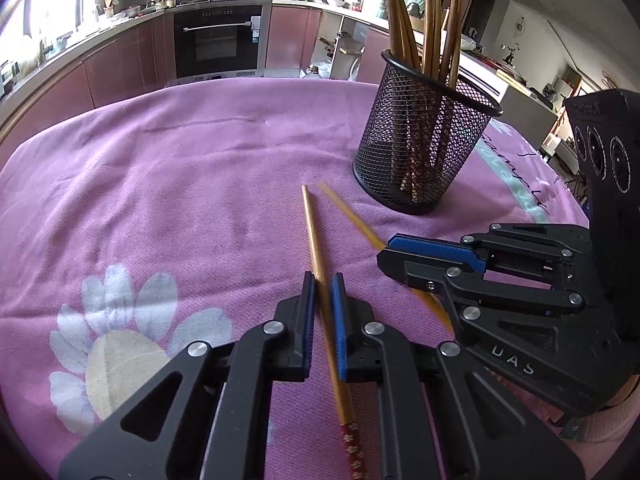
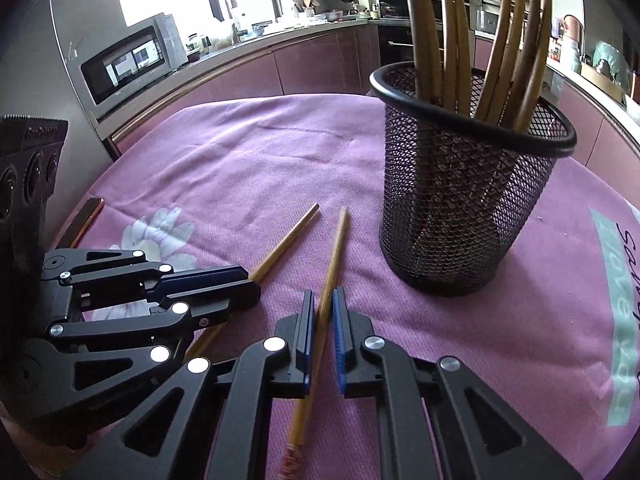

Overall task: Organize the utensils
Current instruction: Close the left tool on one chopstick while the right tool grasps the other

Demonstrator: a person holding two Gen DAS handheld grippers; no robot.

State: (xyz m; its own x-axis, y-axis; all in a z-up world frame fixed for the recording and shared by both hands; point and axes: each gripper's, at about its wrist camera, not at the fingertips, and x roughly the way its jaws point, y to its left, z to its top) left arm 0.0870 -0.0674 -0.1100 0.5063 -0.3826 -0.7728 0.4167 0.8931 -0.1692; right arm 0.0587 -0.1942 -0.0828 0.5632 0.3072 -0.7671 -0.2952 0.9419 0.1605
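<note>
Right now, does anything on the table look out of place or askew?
Only the two loose chopsticks. One sits in the left claw, the other in the right claw, both outside the mesh holder. Their tips splay apart rather than lying parallel. No spills or damage visible.

A pink flowered cloth [image 1: 180, 184] covers the counter; a mesh holder [image 1: 420, 148] and two chopsticks [image 1: 314, 240] rest on it.

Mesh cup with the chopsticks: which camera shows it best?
The right wrist view: the mesh cup sits close and large, rim and base visible. The left wrist view shows the mesh cup whole too, but smaller and farther off.
</note>
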